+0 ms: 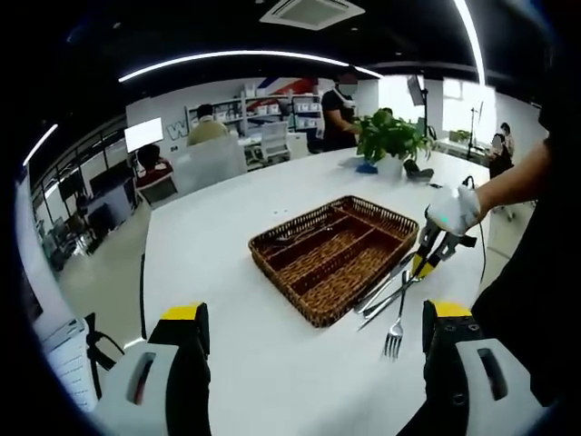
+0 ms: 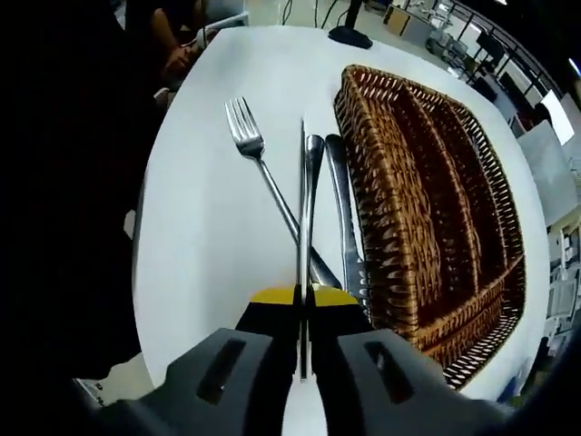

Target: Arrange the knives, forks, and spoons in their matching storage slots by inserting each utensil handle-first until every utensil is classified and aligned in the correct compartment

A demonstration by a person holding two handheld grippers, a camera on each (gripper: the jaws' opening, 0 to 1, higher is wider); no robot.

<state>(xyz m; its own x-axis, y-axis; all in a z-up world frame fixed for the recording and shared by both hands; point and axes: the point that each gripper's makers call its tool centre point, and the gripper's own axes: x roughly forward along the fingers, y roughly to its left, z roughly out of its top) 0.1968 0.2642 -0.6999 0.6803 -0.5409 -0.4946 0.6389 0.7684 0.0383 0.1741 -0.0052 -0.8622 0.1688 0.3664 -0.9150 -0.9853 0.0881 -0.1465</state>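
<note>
- The wicker tray (image 2: 427, 182) sits on the white desk (image 1: 272, 363), its long slots looking empty in the right gripper view; in the left gripper view something may lie in the far slot, too small to tell.
- The utensils lie on the desk just beside the tray: a fork (image 2: 263, 168), a spoon (image 2: 312, 173) and a third piece (image 2: 343, 213) against the tray's wall — likely a knife, though that is unclear.
- The right gripper (image 2: 303, 295) has its jaws closed on a thin blade-like utensil (image 2: 302, 200), seen edge-on, probably a knife.
- The left gripper (image 1: 309, 331) hovers over bare desk, jaws apart, holding nothing.
- Judged from this, sorting has barely begun — nearly every utensil is not yet slotted.
</note>
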